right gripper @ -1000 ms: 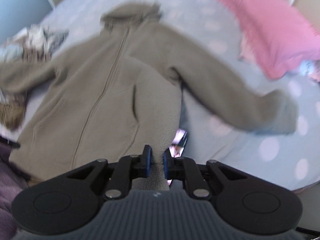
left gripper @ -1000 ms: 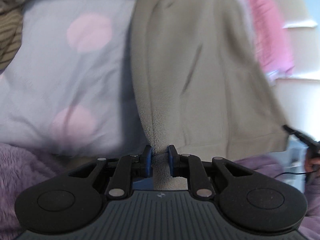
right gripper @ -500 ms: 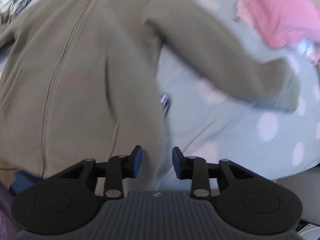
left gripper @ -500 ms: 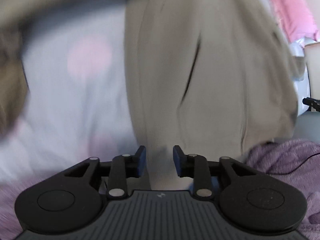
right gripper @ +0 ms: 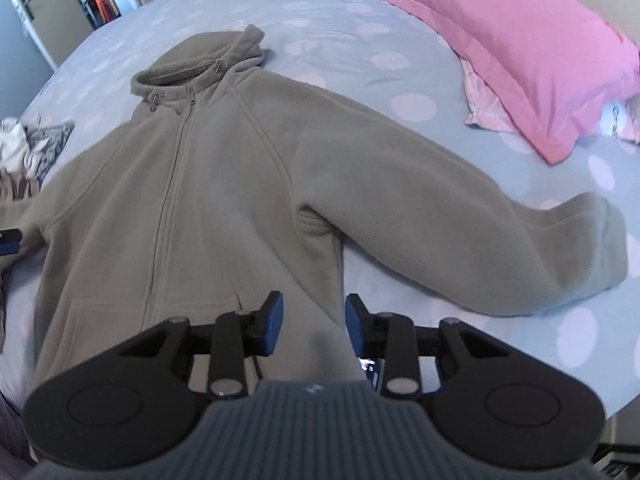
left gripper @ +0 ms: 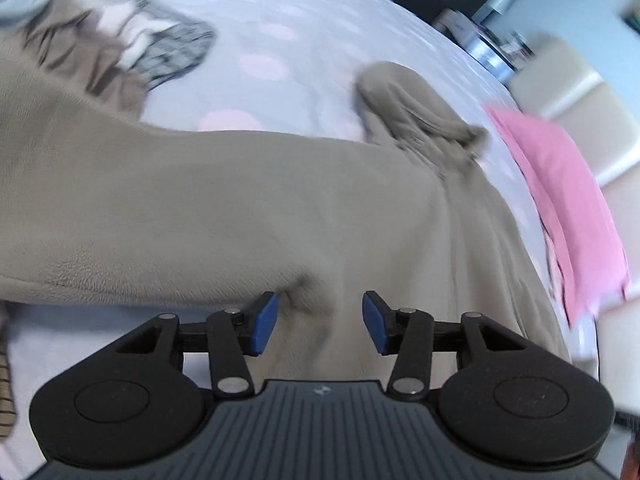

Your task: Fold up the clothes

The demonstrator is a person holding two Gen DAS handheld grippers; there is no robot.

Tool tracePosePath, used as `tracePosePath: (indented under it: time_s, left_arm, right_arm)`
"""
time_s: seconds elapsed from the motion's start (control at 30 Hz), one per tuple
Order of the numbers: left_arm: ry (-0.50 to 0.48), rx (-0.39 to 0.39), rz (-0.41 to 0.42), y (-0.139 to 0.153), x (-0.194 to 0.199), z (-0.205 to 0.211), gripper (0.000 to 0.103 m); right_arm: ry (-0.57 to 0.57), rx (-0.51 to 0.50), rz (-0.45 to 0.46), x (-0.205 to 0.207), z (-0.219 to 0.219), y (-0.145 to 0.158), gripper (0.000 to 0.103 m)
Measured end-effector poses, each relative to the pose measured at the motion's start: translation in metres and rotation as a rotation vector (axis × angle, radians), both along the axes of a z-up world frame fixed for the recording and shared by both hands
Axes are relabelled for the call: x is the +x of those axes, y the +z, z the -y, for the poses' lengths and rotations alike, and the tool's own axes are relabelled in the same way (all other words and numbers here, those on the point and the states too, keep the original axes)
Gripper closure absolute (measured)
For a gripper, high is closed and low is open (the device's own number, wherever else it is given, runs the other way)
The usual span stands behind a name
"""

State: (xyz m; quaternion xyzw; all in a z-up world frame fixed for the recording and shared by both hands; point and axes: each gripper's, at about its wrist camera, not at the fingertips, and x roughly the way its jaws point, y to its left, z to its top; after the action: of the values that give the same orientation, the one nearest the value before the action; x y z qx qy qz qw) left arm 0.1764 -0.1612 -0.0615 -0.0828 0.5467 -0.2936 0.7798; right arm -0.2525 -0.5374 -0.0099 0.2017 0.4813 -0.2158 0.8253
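A taupe fleece hooded jacket [right gripper: 224, 184] lies spread front-up on the bed, zip closed, hood toward the far side, one sleeve [right gripper: 460, 224] stretched out to the right. My right gripper [right gripper: 314, 324] is open and empty just above the jacket's lower right side edge. In the left wrist view the jacket [left gripper: 240, 208] fills the middle, its other sleeve [left gripper: 60, 168] running left and the hood [left gripper: 412, 120] beyond. My left gripper [left gripper: 320, 322] is open and empty over the armpit area below that sleeve.
The bed has a pale blue sheet with pink dots [right gripper: 400, 64]. A pink pillow [right gripper: 520, 48] lies at the far right. A pile of other clothes [left gripper: 128, 40] lies at the left, also seen in the right wrist view [right gripper: 24, 148]. A door [right gripper: 28, 12] stands beyond the bed.
Both grippers were shut on the jacket's bottom hem one second ago; both have opened and let go. The jacket now lies flat. The left gripper has swung toward the left sleeve.
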Motion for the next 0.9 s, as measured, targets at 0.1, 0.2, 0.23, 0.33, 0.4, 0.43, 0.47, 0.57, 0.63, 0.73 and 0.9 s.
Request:
tracePosePath:
  time_s: [0.1,0.2,0.23,0.33,0.4,0.43,0.47,0.57,0.63,0.73,0.9]
  left_arm:
    - [0.028,0.001,0.004,-0.016,0.006,-0.003,0.058]
    - [0.14,-0.005,-0.102,-0.035,0.01,-0.011,0.058]
    - [0.192,-0.019,-0.154,-0.043,0.01,-0.015,0.058]
    - [0.268,-0.049,-0.124,-0.05,0.007,-0.023,0.058]
    - [0.32,-0.08,-0.088,-0.051,0.01,-0.029,0.058]
    - [0.336,-0.095,-0.083,-0.051,0.014,-0.032,0.058]
    - [0.35,-0.108,-0.08,-0.05,0.019,-0.035,0.058]
    - [0.376,-0.142,-0.046,-0.044,0.029,-0.042,0.058]
    - [0.359,-0.145,-0.02,-0.037,0.034,-0.043,0.059]
    - [0.33,-0.1,0.004,-0.031,0.045,-0.041,0.084]
    - [0.22,0.025,0.192,0.003,0.053,-0.042,0.094]
  right_arm:
    - [0.01,-0.011,0.027,0.003,0.004,-0.008,0.066]
    - [0.004,0.007,0.032,0.004,0.009,-0.014,0.066]
    - [-0.001,0.013,0.032,0.004,0.011,-0.015,0.066]
    - [-0.011,0.022,0.025,0.006,0.015,-0.018,0.066]
    - [-0.014,0.031,0.018,0.008,0.017,-0.021,0.066]
    - [-0.016,0.036,0.012,0.009,0.018,-0.023,0.066]
    - [-0.016,0.039,0.005,0.011,0.019,-0.026,0.066]
    - [-0.024,0.044,-0.012,0.016,0.022,-0.032,0.066]
    - [-0.033,0.045,-0.025,0.019,0.025,-0.036,0.066]
    - [-0.05,0.042,-0.043,0.021,0.029,-0.04,0.066]
    - [-0.06,0.037,-0.05,0.023,0.029,-0.041,0.066]
